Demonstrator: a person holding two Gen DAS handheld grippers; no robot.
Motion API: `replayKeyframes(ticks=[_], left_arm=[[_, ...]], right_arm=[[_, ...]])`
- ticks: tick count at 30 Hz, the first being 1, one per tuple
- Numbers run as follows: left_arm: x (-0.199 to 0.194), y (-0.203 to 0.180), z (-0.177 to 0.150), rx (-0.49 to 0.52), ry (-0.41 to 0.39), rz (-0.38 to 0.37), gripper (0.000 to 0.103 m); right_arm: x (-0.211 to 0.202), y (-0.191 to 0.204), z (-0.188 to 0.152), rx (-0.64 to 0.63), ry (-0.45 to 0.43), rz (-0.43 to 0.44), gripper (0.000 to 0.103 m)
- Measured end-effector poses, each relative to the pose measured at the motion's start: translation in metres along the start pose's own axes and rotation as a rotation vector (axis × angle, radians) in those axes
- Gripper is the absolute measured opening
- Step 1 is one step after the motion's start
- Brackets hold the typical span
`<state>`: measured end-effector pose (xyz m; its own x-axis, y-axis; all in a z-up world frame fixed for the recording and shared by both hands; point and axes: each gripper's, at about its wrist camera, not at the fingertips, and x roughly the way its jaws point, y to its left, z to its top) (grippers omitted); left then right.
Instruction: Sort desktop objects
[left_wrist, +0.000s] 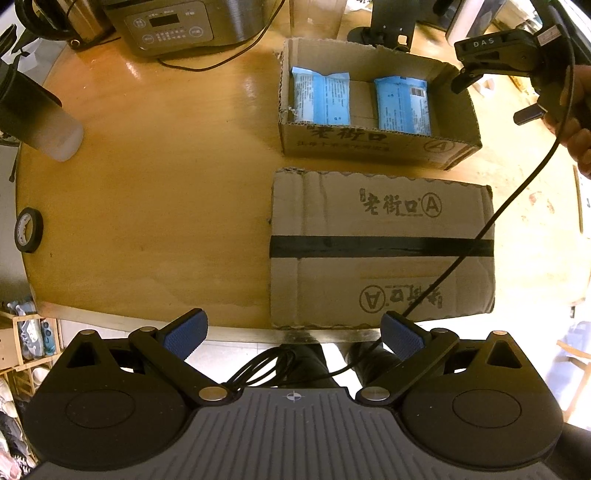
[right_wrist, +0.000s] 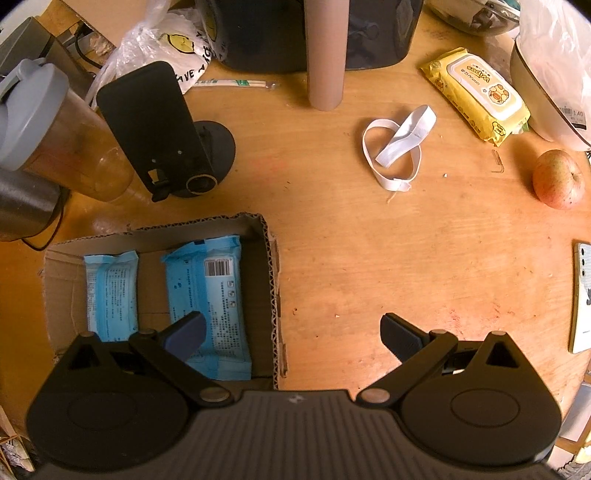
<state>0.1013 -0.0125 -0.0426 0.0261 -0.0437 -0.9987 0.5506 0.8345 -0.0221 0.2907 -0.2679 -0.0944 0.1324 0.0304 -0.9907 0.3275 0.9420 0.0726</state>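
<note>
An open cardboard box (left_wrist: 373, 144) sits on the round wooden table and holds two blue wipe packs (left_wrist: 321, 96) (left_wrist: 403, 104). The box (right_wrist: 271, 280) and its packs (right_wrist: 110, 291) (right_wrist: 210, 302) also show in the right wrist view. A flat taped cardboard piece (left_wrist: 380, 247) lies in front of the box. My left gripper (left_wrist: 293, 332) is open and empty at the table's near edge. My right gripper (right_wrist: 291, 332) is open and empty, its left finger over the box's right side; it also shows in the left wrist view (left_wrist: 476, 70).
A yellow wipes pack (right_wrist: 476, 94), a white elastic band (right_wrist: 397, 144), an apple (right_wrist: 557, 179) and a phone (right_wrist: 581, 295) lie right of the box. A black stand (right_wrist: 159, 129), a shaker bottle (right_wrist: 55, 136) and a tube (right_wrist: 327, 55) stand behind. A tape roll (left_wrist: 27, 229) and a rice cooker (left_wrist: 173, 26) lie left.
</note>
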Motion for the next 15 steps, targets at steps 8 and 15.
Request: replayKeyframes(ticks=[8, 15], left_arm=[[0.007, 0.004, 0.001, -0.010, 0.014, 0.001, 0.103], [0.017, 0.013, 0.009, -0.024, 0.024, 0.005, 0.103]], right_arm=[[0.001, 0.000, 0.000, 0.003, 0.000, 0.004, 0.103], [0.001, 0.000, 0.000, 0.009, -0.001, 0.010, 0.103]])
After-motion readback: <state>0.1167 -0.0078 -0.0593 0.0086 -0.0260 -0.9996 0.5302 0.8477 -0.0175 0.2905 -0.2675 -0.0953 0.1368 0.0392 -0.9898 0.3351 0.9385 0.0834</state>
